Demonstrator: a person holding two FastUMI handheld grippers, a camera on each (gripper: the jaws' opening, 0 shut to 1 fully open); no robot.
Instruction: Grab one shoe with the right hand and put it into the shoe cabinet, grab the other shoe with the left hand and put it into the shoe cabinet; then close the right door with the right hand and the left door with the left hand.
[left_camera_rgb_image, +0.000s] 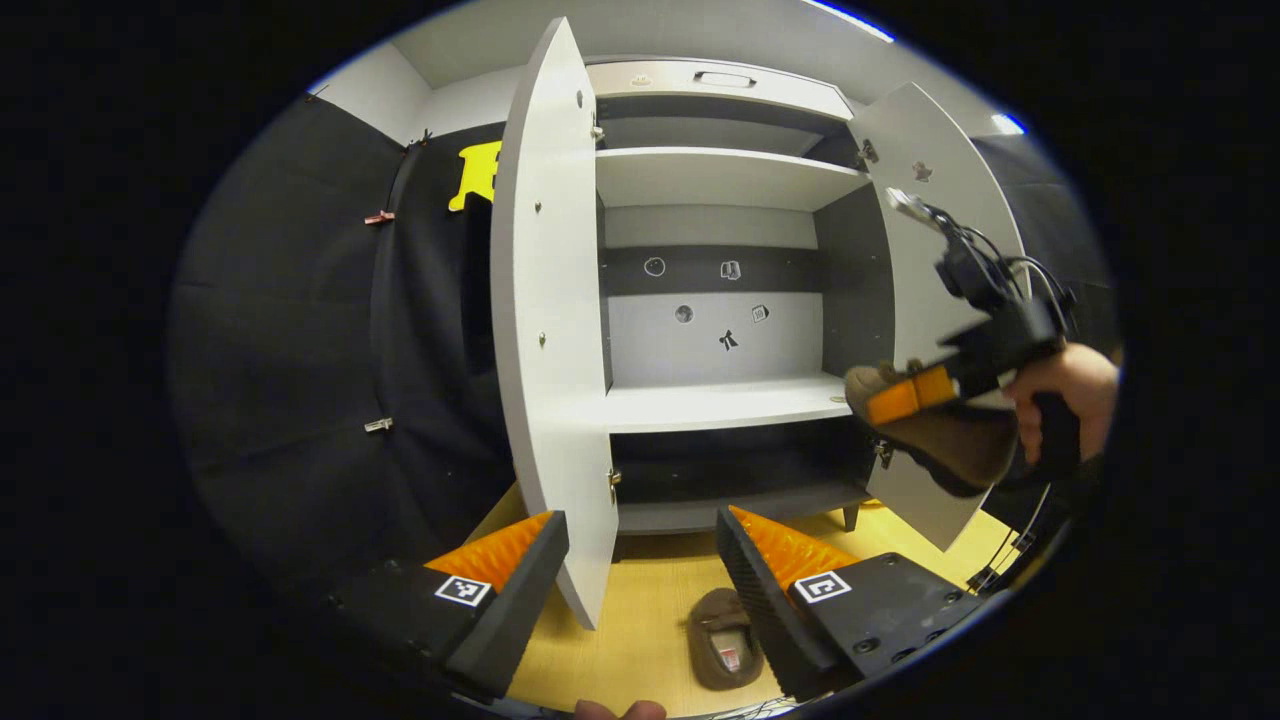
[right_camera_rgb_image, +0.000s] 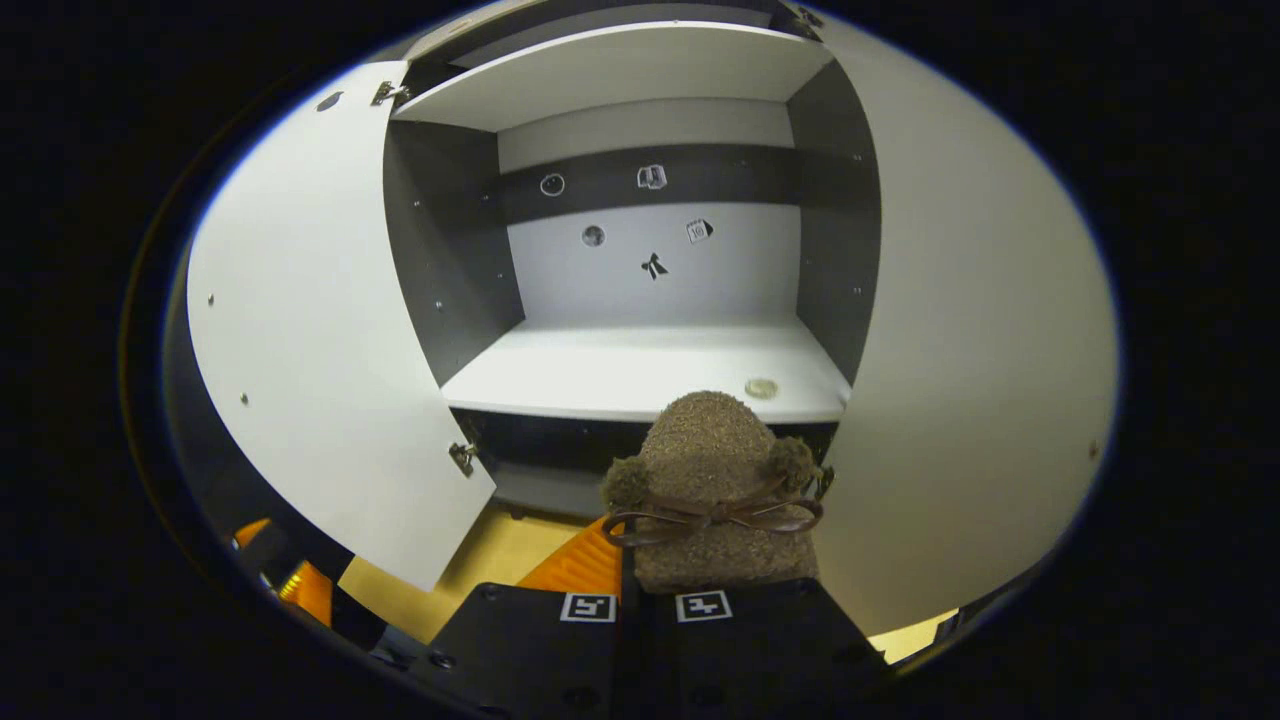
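Note:
My right gripper (right_camera_rgb_image: 648, 570) is shut on a brown fuzzy shoe (right_camera_rgb_image: 712, 470) with a bow and pompoms, its toe pointing at the cabinet's middle shelf (right_camera_rgb_image: 620, 370). In the left gripper view that gripper (left_camera_rgb_image: 905, 395) and the held shoe (left_camera_rgb_image: 945, 440) hang at the right, just in front of the shelf (left_camera_rgb_image: 715, 405), with a hand (left_camera_rgb_image: 1060, 385) on the grip. The other brown shoe (left_camera_rgb_image: 722, 638) lies on the wooden floor between the fingers of my left gripper (left_camera_rgb_image: 640, 575), which is open and well above it. Both cabinet doors, left (left_camera_rgb_image: 545, 320) and right (left_camera_rgb_image: 930, 300), stand open.
The white cabinet has an upper shelf (left_camera_rgb_image: 715, 178) and a dark lower compartment (left_camera_rgb_image: 735, 465). A small round disc (right_camera_rgb_image: 761, 387) lies on the middle shelf at the right. Black cloth wall (left_camera_rgb_image: 300, 330) runs along the left. The left door's edge hangs close to my left gripper.

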